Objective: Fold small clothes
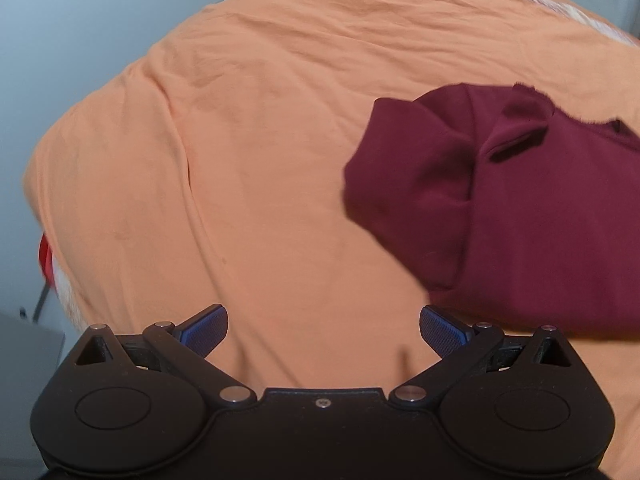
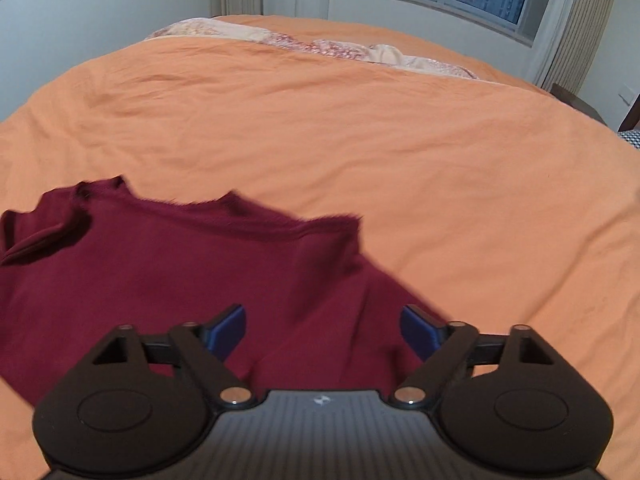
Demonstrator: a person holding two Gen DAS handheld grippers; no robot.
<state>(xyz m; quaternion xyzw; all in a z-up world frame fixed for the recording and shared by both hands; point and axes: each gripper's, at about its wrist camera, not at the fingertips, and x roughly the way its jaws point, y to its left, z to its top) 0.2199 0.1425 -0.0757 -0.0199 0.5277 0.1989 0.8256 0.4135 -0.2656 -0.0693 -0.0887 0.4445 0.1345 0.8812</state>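
One maroon garment (image 2: 168, 264), one orange bedspread (image 2: 360, 128), two grippers.

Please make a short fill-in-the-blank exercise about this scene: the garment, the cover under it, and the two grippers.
1. The garment on the bed is dark ____ in colour.
2. It lies on an ____ bed cover.
3. The left gripper has its jaws ____.
4. The right gripper hangs over the ____.

Missing words: red; orange; open; garment
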